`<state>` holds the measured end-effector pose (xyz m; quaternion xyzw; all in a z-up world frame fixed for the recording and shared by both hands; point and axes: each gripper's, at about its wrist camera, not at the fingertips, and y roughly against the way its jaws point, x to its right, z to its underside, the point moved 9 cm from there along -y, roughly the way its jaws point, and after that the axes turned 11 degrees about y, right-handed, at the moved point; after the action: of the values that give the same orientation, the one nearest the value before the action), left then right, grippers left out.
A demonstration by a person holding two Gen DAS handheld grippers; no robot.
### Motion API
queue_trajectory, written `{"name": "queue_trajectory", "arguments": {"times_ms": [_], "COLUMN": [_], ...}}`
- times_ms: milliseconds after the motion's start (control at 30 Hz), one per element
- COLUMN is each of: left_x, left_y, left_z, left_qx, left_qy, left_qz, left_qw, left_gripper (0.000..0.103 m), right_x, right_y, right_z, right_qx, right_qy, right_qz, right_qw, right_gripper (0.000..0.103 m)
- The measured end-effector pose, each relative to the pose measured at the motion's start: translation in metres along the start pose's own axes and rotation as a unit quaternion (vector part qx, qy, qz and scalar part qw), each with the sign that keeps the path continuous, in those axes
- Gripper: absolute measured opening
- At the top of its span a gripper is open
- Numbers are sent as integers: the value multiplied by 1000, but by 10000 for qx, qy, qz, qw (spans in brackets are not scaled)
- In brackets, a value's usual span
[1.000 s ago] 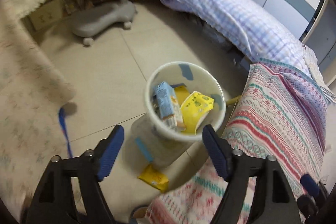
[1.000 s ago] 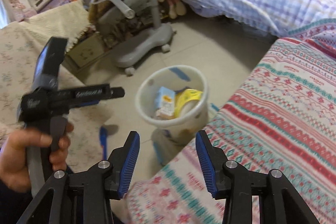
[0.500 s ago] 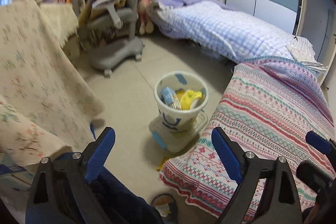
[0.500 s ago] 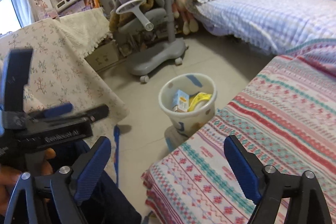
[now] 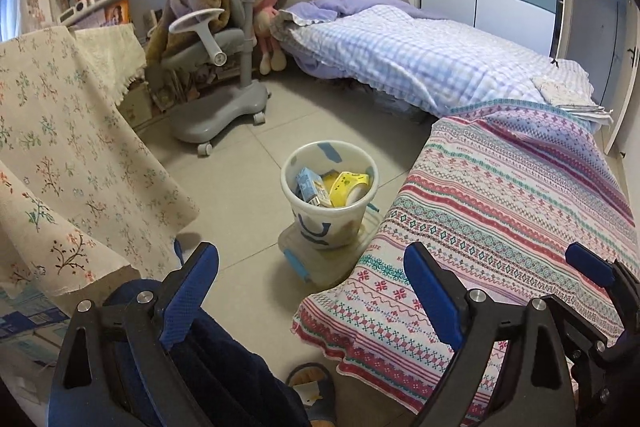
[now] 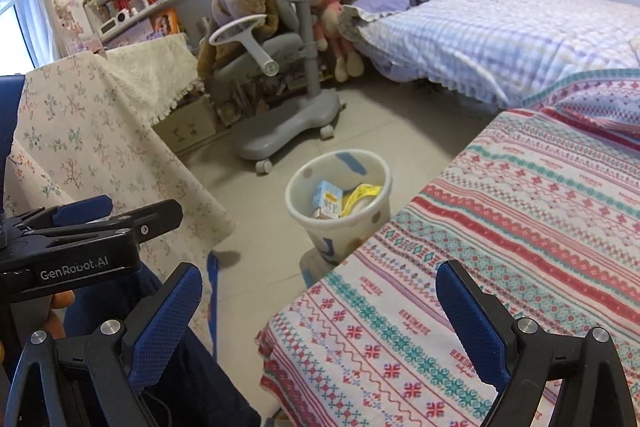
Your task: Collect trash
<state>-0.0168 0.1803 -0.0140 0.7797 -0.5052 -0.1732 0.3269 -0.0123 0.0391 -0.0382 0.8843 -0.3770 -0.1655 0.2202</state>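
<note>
White plastic bin [image 5: 329, 223] – blue carton [image 5: 310, 186], yellow wrappers [image 5: 347, 183], both tools agape

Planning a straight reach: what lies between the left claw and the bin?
Only bare floor tile between the left claw and the bin, in the left wrist view.

The room is evenly lit by soft daylight from a window [image 6: 16, 15] at the far left. Shadows are weak. Both views bend strongly at the dark edges; the bed [image 6: 520, 39] looks slightly blurred.
</note>
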Motion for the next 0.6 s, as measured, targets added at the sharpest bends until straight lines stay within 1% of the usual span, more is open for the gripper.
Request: {"name": "queue_trajectory", "arguments": {"times_ms": [233,333,600], "left_x": [12,16,17], "left_y": [6,10,15], "left_z": [1,1,0], "left_qx": [19,82,122], "left_qy": [-158,-227,-219], "left_qz": [93,75,194], "left_qw": [9998,9997,9995], "left_gripper": [95,95,95], "right_x": [-3,-1,-1], "right_y": [9,11,13], "right_z": [-5,-5,-7], "right_qx": [148,188,251], "right_qy": [56,48,54], "right_qz": [-20,-9,-1], "right_qw": [9999,9998,9997], "right_gripper": [98,99,99]}}
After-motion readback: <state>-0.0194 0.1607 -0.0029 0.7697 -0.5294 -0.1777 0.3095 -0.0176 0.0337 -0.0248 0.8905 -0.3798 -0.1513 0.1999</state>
